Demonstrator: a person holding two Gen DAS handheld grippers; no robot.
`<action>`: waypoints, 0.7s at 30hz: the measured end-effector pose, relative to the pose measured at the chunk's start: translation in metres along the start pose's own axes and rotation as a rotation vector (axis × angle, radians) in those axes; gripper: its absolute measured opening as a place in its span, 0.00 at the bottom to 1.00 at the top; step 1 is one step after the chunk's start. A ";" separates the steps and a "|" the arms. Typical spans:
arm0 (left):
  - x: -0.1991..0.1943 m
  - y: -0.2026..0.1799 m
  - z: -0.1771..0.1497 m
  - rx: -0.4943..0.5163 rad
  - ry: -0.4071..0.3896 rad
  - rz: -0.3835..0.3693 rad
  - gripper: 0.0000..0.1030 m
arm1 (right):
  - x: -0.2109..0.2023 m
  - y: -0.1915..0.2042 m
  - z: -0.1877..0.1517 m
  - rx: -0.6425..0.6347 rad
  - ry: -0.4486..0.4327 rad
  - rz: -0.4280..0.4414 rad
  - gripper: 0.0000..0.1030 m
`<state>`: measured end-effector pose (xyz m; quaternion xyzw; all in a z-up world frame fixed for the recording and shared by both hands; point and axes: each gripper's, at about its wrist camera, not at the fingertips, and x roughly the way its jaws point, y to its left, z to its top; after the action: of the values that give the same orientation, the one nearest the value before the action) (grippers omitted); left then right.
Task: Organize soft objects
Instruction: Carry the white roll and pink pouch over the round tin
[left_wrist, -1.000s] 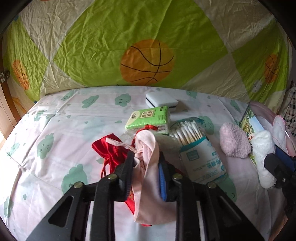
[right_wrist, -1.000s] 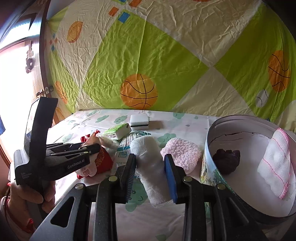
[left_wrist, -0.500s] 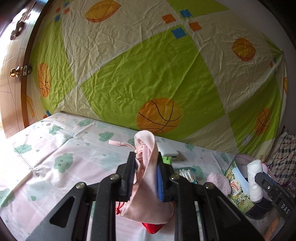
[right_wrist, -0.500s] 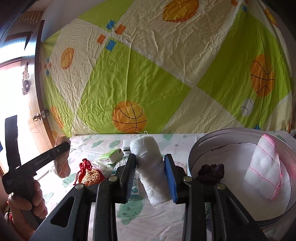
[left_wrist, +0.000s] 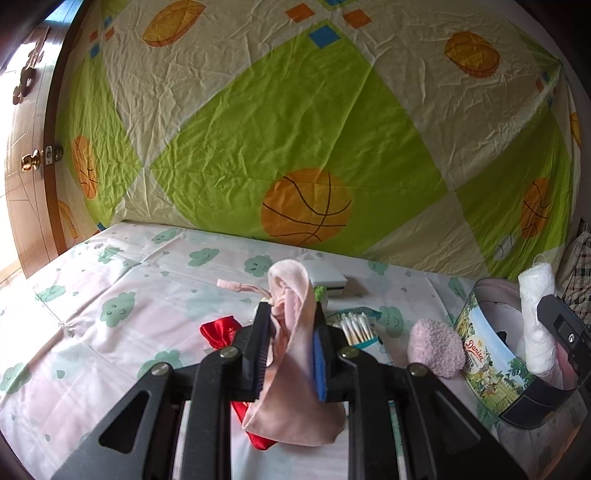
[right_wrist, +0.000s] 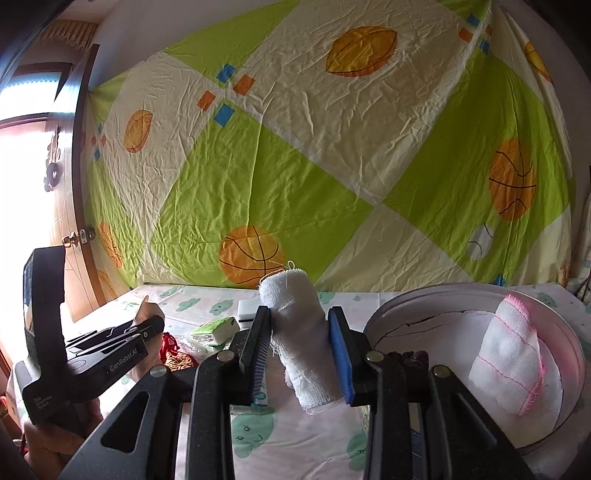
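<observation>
**Both tongs loaded, above the bed**

Backdrop: a green/cream sheet (left_wrist: 295, 129) with basketball prints hangs behind everything. A wooden door (left_wrist: 26, 166) is at far left.

The bed (left_wrist: 110, 288), covered in a cloud-print sheet, carries all the clutter.

Round cookie tin (right_wrist: 476, 295) at right, open top. Inside: a folded white cloth with pink stitching (right_wrist: 506, 365) leaning on the right wall, plus something dark at the bottom, mostly hidden behind the right tongs.

Left tongs (left_wrist: 290, 343): clamped on a pink pouch (left_wrist: 295, 369), which hangs down between the pads and blocks the view of what lies under it. Its drawstring trails off to the left.

Right tongs (right_wrist: 301, 347): clamped on a white gauze roll (right_wrist: 303, 332), roughly upright, slightly tilted. In the left wrist view the roll sits over the tin's opening.

Loose items on the bed, between the two tongs:
- red satin bag (left_wrist: 221, 330), partly under the pink pouch
- pink fuzzy pad (left_wrist: 436, 347), just beside the tin's outer wall
- box of cotton swabs (left_wrist: 356, 328), partly behind the left tongs
- green tissue pack (right_wrist: 216, 328)
- white box with a dark band (left_wrist: 330, 282), farthest back.
</observation>
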<state>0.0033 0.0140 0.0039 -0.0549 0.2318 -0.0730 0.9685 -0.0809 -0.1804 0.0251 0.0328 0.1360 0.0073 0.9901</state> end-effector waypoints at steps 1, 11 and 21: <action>0.000 -0.004 -0.001 0.004 0.003 -0.001 0.18 | -0.001 0.000 0.000 -0.011 -0.008 -0.011 0.33; -0.010 -0.036 -0.005 0.056 0.002 -0.005 0.18 | -0.011 -0.014 0.002 -0.030 -0.038 -0.058 0.33; -0.015 -0.054 -0.004 0.068 0.005 -0.020 0.18 | -0.023 -0.034 0.001 -0.038 -0.057 -0.099 0.33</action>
<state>-0.0183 -0.0371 0.0146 -0.0239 0.2309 -0.0905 0.9685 -0.1026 -0.2146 0.0300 0.0074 0.1091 -0.0402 0.9932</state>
